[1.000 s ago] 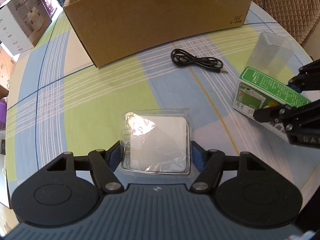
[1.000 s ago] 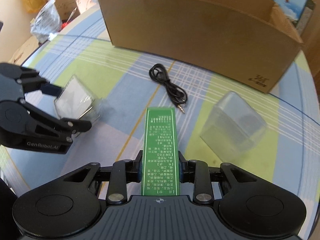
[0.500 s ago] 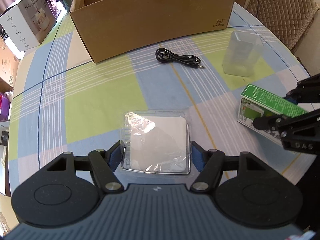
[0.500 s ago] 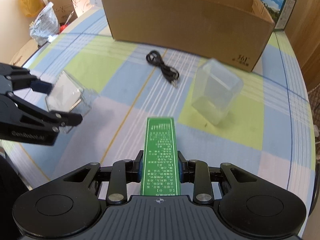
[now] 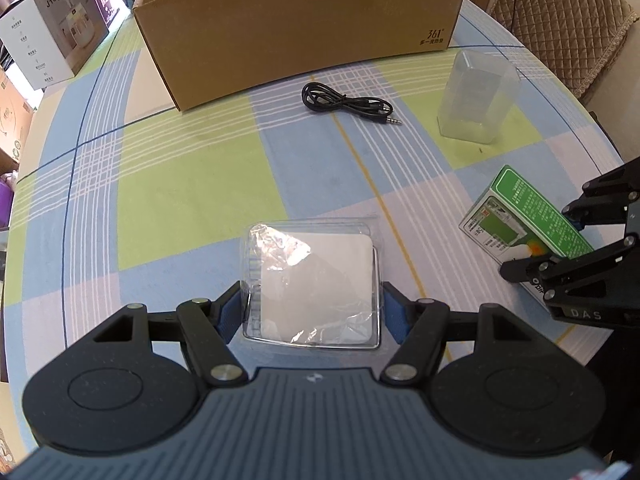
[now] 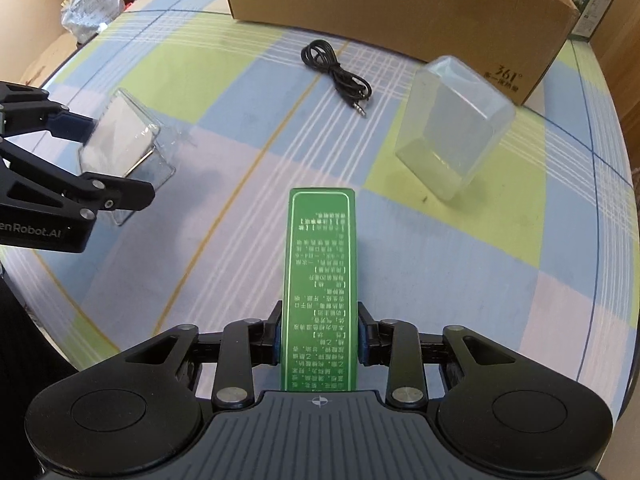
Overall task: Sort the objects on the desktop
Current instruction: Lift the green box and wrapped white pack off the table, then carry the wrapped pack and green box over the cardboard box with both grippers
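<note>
My left gripper [image 5: 313, 311] is shut on a clear plastic packet [image 5: 312, 280] with a white square pad inside, held over the checked tablecloth. From the right wrist view the same packet [image 6: 120, 140] shows between the left gripper's fingers [image 6: 72, 122]. My right gripper [image 6: 319, 338] is shut on a long green box [image 6: 320, 280] with white print; in the left wrist view that green box [image 5: 516, 216] sits at the right edge. A black audio cable [image 5: 344, 102] and a frosted clear container [image 5: 476, 96] lie in front of the open cardboard box [image 5: 304, 20].
The round table [image 5: 180, 168] drops off at left and right. A white and purple product carton [image 5: 56, 32] stands at the far left, a quilted chair [image 5: 560, 12] at the far right. A crinkled plastic bag [image 6: 92, 4] sits beyond the table's left rim.
Both grippers have pulled back from the cardboard box with their loads still held. The cable, the clear container and the box now appear farther away and more of the table shows.
</note>
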